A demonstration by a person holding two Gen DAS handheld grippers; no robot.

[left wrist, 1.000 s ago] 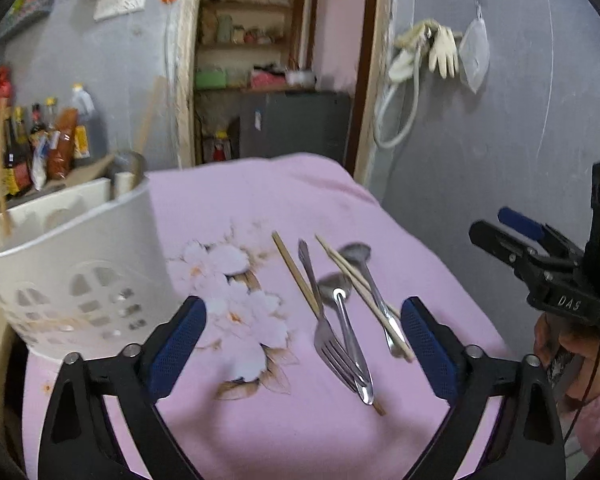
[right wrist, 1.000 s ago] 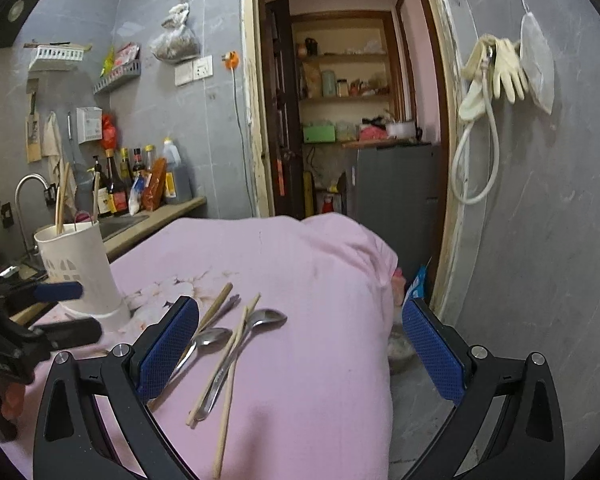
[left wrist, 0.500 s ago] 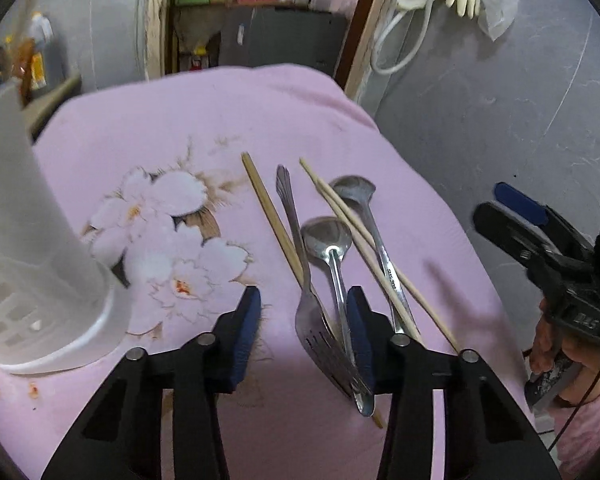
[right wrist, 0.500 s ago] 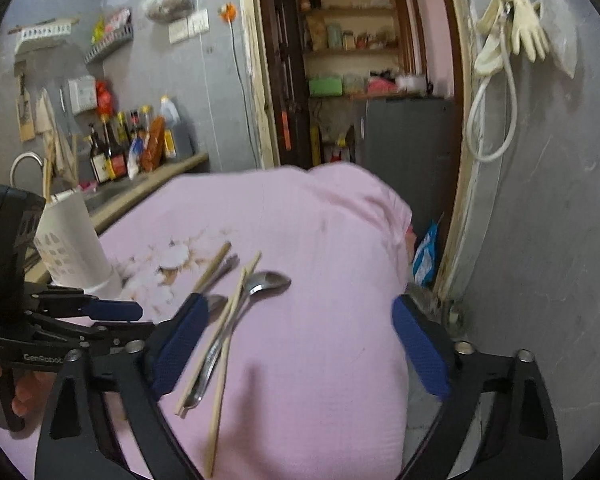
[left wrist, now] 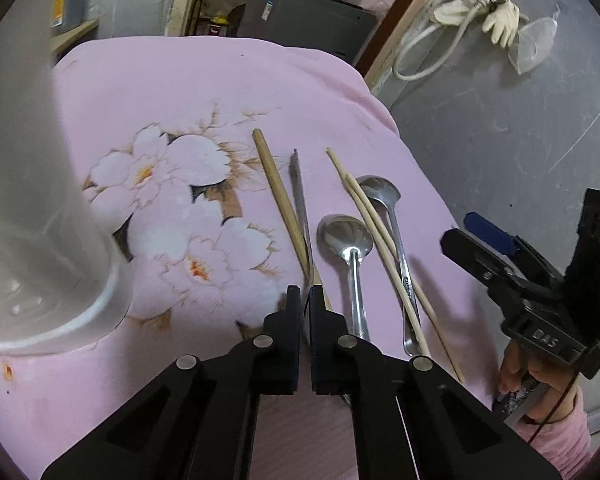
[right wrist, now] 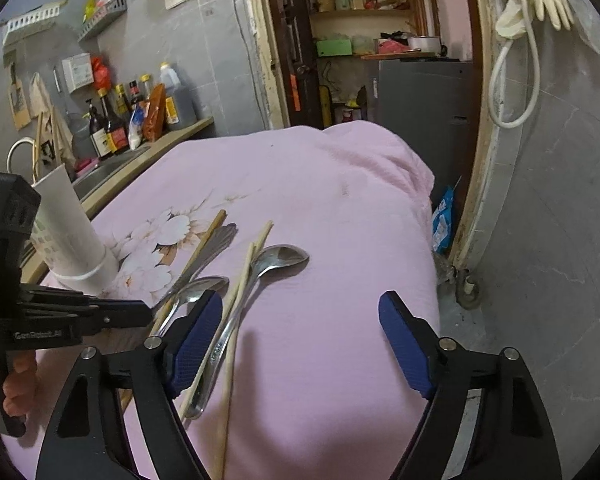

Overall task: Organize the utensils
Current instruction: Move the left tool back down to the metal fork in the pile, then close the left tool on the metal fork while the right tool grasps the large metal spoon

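Note:
On the pink flowered cloth [left wrist: 180,92] lie a fork [left wrist: 300,196], two steel spoons [left wrist: 344,236] [left wrist: 380,190], a thick wooden chopstick [left wrist: 276,184] and a thin pair of chopsticks [left wrist: 372,224]. My left gripper [left wrist: 304,292] is down on the cloth, shut on the fork's near end; the fork's head is hidden behind the fingers. In the right wrist view the left gripper [right wrist: 146,312] meets the fork [right wrist: 216,242] beside a spoon [right wrist: 204,286]. My right gripper [right wrist: 300,300] hovers over the other spoon [right wrist: 280,258], jaws closing with only cloth between them.
A white slotted utensil holder [left wrist: 40,240] [right wrist: 68,232] stands on the cloth at the left. Bottles [right wrist: 116,124] line a counter by a sink behind it. The cloth's right edge drops off beside a grey wall [right wrist: 560,240].
My left gripper came down and forward onto the utensils and its jaws closed around the fork. The right gripper sank toward the spoons, its jaws narrowing a little.

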